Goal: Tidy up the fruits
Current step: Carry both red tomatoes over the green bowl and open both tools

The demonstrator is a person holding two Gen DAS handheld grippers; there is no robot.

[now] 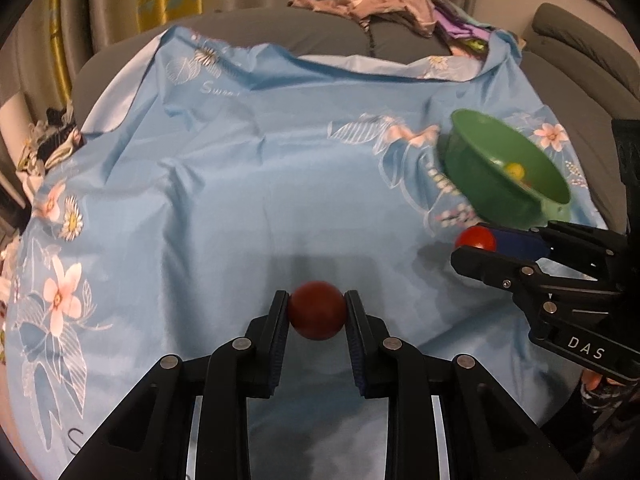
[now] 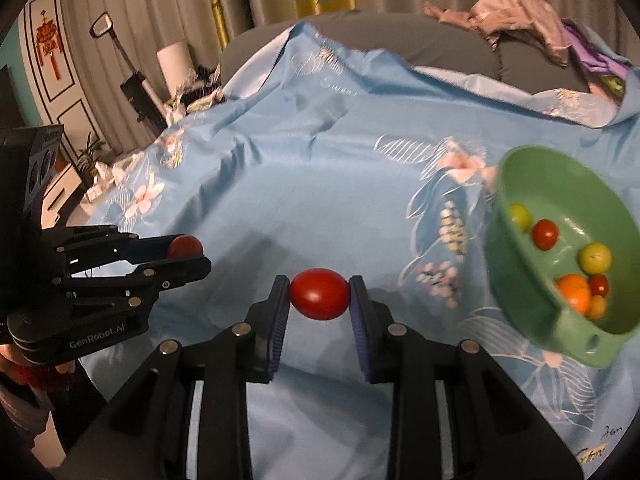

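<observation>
Left wrist view shows the left gripper (image 1: 317,311) clamping a dark red fruit (image 1: 317,310), the right gripper (image 2: 319,295) pinching a red tomato (image 2: 319,294), and the green bowl (image 1: 472,168) rim hiding most contents.

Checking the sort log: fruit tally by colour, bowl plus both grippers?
Red: 4, namely one in the left gripper, one in the right gripper, and two in the green bowl at and
Yellow-green: 2
Orange: 2
Total: 8 visible; the bowl's near wall may hide more.
</observation>
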